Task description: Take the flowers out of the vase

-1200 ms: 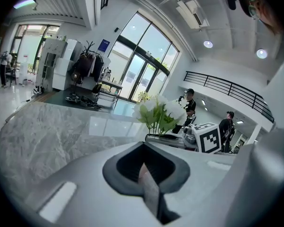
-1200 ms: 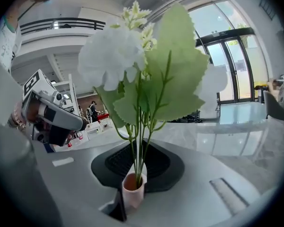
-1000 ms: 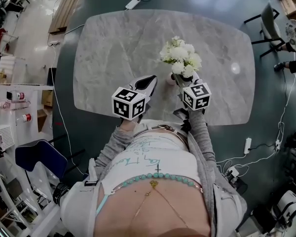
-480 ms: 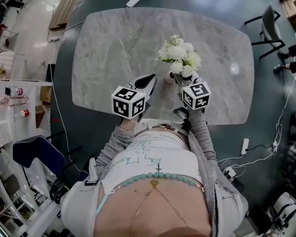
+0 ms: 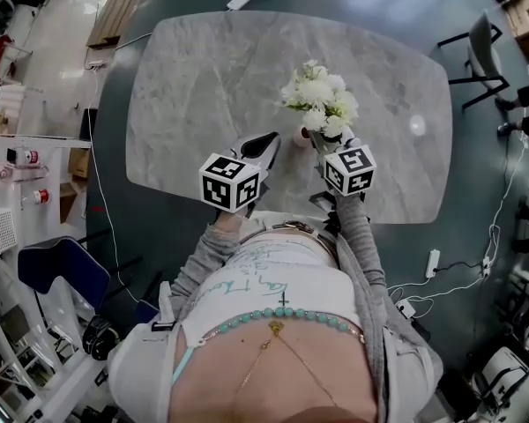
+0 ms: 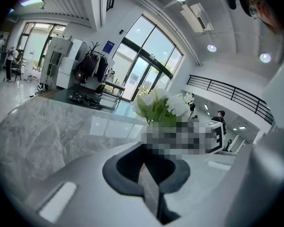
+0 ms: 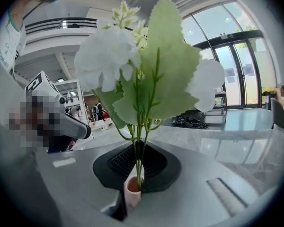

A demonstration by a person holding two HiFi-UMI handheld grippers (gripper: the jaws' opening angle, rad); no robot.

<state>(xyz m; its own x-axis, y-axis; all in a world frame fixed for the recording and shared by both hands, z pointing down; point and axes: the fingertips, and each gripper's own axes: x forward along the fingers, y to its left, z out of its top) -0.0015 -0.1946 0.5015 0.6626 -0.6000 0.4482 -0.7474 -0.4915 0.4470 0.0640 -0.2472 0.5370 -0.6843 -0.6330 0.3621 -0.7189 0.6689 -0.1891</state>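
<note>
In our right gripper (image 7: 135,174) the jaws are drawn in narrow around a small pale pink vase (image 7: 131,192), which sits low between the dark pads. Thin green stems (image 7: 141,141) rise out of its mouth just above the jaws. Overhead they spread into a bunch of white flowers with broad green leaves (image 7: 151,74).

Our left gripper (image 6: 149,176) has its jaws pressed together with nothing between them. The bunch stands ahead of them and a little to their right, apart from them. Both grippers are over the near part of a grey marble-patterned desk (image 5: 203,77). We cannot tell whether the vase rests on it.

We judge the bunch light and top-heavy, with slender stems that bend easily and petals that would crush. The best hold looks to be on the gathered stems just above the vase's mouth, below the leaves. The vase looks smooth and small. So our right jaws should hold it firmly while the left jaws open, close on the stems and draw straight up.
</note>
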